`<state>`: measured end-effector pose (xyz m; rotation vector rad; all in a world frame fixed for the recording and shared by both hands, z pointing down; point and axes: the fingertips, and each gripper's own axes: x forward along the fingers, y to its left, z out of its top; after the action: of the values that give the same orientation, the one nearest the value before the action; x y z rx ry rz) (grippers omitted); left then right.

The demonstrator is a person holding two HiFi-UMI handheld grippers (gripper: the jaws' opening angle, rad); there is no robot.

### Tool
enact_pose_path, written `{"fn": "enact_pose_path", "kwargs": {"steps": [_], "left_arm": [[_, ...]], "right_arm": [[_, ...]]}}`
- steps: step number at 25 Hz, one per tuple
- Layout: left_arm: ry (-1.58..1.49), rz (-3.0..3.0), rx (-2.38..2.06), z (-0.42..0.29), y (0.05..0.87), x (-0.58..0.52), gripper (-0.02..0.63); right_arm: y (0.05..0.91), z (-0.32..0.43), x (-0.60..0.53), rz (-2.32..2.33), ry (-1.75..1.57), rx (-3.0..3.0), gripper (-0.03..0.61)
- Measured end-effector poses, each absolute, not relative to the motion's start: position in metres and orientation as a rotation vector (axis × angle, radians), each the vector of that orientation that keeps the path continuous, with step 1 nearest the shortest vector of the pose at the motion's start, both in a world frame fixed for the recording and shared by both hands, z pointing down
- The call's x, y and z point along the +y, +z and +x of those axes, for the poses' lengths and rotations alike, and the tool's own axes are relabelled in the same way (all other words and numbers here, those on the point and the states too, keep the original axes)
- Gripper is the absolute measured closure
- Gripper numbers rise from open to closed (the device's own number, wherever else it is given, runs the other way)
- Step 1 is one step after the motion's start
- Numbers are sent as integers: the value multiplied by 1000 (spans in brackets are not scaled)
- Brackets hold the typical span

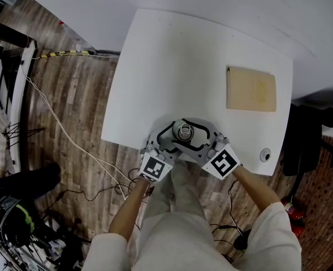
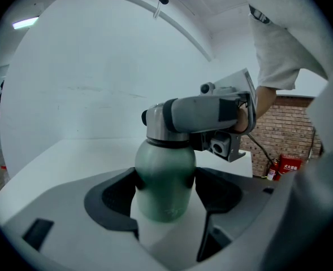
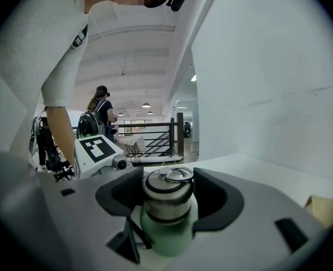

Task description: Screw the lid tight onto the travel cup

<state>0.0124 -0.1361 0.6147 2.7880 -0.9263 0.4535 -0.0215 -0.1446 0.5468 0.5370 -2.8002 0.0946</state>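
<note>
While the left gripper (image 2: 166,199) clamps its jaws on the travel cup (image 2: 163,168) near the surface's (image 1: 172,66) front edge, the right gripper's (image 3: 167,205) jaws are closing around the lid (image 3: 167,192), so twisting before they bite risks slipping or cross-threading.

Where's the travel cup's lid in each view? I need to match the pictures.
Head view: lid low centre, at the near edge of the white table.
Left gripper view: lid at centre, atop the green cup.
Right gripper view: lid at lower centre, ring on top.
Shared landmark: the white table, behind the cup in both gripper views.
</note>
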Motion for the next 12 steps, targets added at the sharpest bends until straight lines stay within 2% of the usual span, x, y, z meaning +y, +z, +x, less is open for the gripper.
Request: {"fn": "enact_pose_path", "kwargs": {"steps": [12], "left_arm": [[469,2792,-937,12,615,-136,284]], "right_arm": [[543,-15,-156,1108,139,-2700,310]]}}
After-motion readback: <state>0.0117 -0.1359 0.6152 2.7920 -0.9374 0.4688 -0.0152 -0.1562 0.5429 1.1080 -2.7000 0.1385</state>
